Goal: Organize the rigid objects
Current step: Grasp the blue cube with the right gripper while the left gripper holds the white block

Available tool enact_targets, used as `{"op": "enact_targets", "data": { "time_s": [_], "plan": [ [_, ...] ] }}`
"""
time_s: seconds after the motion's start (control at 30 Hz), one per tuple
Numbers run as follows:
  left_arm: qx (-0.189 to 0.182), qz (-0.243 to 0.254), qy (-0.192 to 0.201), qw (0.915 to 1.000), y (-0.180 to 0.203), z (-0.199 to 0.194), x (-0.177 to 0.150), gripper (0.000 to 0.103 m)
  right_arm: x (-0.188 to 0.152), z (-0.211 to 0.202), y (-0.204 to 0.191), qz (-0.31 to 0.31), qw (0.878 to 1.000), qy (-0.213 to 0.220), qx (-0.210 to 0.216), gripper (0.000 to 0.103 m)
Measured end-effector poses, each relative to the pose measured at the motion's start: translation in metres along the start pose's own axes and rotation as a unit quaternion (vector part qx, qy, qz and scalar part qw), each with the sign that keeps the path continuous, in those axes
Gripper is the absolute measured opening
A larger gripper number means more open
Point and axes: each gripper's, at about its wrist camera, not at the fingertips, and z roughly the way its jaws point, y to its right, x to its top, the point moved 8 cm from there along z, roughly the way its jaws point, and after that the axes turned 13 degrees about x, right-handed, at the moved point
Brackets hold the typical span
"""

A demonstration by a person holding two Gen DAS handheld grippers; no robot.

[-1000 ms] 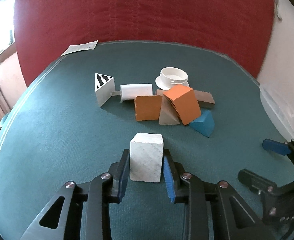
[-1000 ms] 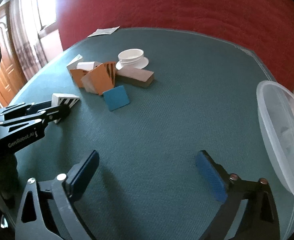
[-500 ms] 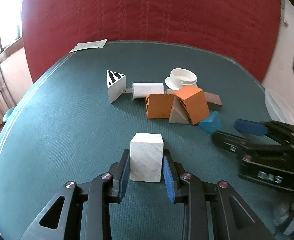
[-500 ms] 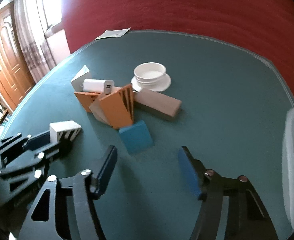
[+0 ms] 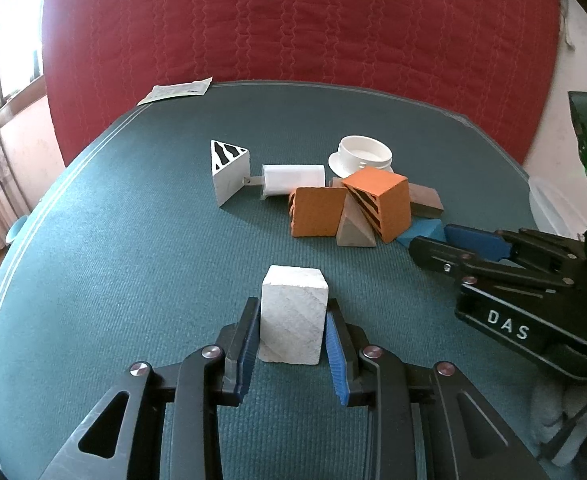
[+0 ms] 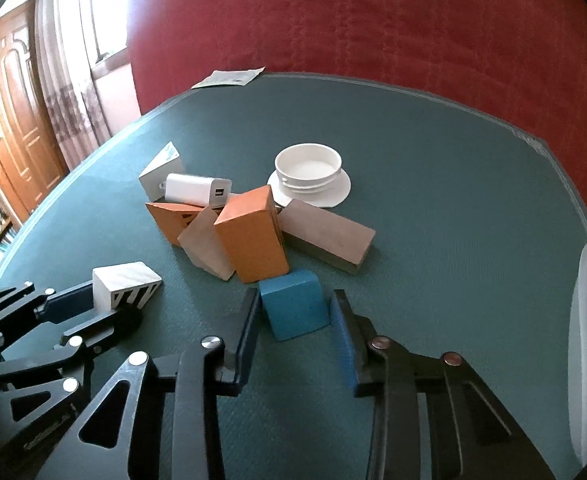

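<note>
The left gripper (image 5: 293, 344) clamps a white block (image 5: 293, 314). The right gripper (image 6: 295, 332), jaws just closing, hugs a blue block (image 6: 293, 310) between its pads, just before an orange block (image 6: 251, 236). Lift straight up, so the leaning pile stays undisturbed.

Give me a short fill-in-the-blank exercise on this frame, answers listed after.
1. The left hand-held gripper is shut on a ____ block.
2. The right hand-held gripper, whose jaws have just been closing, has the ____ block between its pads.
3. The white bowl-shaped part stands on a white ____.
4. The cloth covering the table is ____.

Answers: white; blue; disc; green
</note>
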Motion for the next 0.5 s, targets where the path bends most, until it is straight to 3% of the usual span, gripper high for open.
{"op": "enact_targets", "data": {
  "time_s": [0.3, 0.5],
  "plan": [
    [-0.004, 0.005, 0.0, 1.0, 0.003, 0.0, 0.001, 0.039, -0.015, -0.019, 0.004, 0.022, 1.0, 0.011, 0.006, 0.036],
    [-0.004, 0.003, 0.0, 1.0, 0.004, -0.001, 0.001, 0.037, -0.029, -0.043, 0.009, 0.035, 0.999, 0.025, 0.006, 0.036]
  ]
}}
